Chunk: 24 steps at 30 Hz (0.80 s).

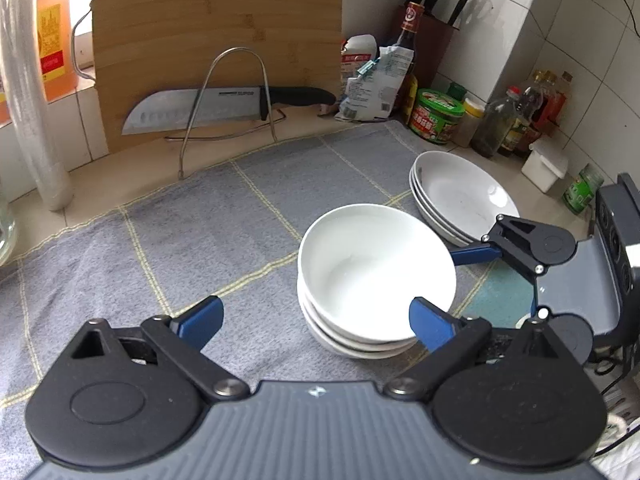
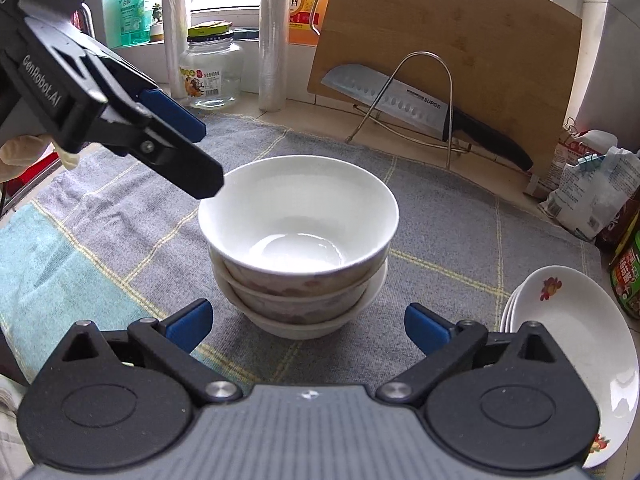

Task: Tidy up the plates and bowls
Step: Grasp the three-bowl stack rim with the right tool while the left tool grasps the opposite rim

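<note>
On the grey checked towel (image 2: pixel 460 216), left to right:
Left gripper (image 1: pixel 316 318): jaws spread wide, empty — its right pad just beside the bowl stack's rim, not pressing.
Bowl stack (image 2: pixel 298 240): three white bowls nested upright, mid-towel.
Right gripper (image 2: pixel 308 322): wide open, holding nothing (stack ahead, between its fingers' line).
Plate stack (image 2: pixel 576 344): white plates, right of the bowls, apart.
Behind: knife (image 2: pixel 400 96) in a wire rack against a cutting board (image 2: pixel 460 40).

Three nested bowls (image 2: pixel 298 240) stand on the grey cloth (image 2: pixel 460 240), between the right tool's (image 2: pixel 308 330) wide-open fingers but untouched. The left tool (image 2: pixel 192 152) hangs just beside the top rim. Stacked plates (image 2: pixel 576 336) lie at right.
</note>
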Each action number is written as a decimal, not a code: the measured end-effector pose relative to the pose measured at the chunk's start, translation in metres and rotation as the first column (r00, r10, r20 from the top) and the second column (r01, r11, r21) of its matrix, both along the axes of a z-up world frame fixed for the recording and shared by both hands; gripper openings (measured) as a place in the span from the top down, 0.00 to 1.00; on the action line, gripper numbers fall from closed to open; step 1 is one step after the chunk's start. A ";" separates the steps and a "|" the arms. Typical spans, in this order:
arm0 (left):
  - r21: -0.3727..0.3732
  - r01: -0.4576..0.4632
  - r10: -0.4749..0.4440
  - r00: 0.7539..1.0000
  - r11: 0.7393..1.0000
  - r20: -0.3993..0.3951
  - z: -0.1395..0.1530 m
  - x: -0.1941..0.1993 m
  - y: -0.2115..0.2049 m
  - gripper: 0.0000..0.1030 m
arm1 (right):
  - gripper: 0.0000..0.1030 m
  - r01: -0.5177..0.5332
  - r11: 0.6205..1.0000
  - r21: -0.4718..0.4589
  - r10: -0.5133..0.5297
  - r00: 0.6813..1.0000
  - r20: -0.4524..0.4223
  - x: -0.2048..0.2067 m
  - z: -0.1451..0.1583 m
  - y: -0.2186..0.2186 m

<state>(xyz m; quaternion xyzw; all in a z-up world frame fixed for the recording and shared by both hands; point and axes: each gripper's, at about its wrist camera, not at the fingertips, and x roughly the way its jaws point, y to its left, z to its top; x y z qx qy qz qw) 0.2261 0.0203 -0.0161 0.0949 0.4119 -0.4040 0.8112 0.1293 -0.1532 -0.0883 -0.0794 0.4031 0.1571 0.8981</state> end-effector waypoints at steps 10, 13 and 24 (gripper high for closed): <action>0.096 0.054 -0.058 0.998 0.994 0.037 -0.035 -0.021 0.006 0.04 | 0.00 -0.020 1.000 -0.017 0.018 0.994 -0.108 0.010 -0.029 -0.003; 0.102 0.078 -0.083 0.995 0.992 0.048 -0.045 -0.019 0.006 0.05 | 0.00 -0.009 0.999 -0.031 0.005 0.993 -0.120 0.014 -0.030 -0.001; 0.161 0.282 -0.300 0.949 0.946 0.100 -0.065 -0.014 -0.016 0.06 | 0.00 0.028 0.999 -0.043 -0.036 0.982 -0.188 0.023 -0.041 -0.004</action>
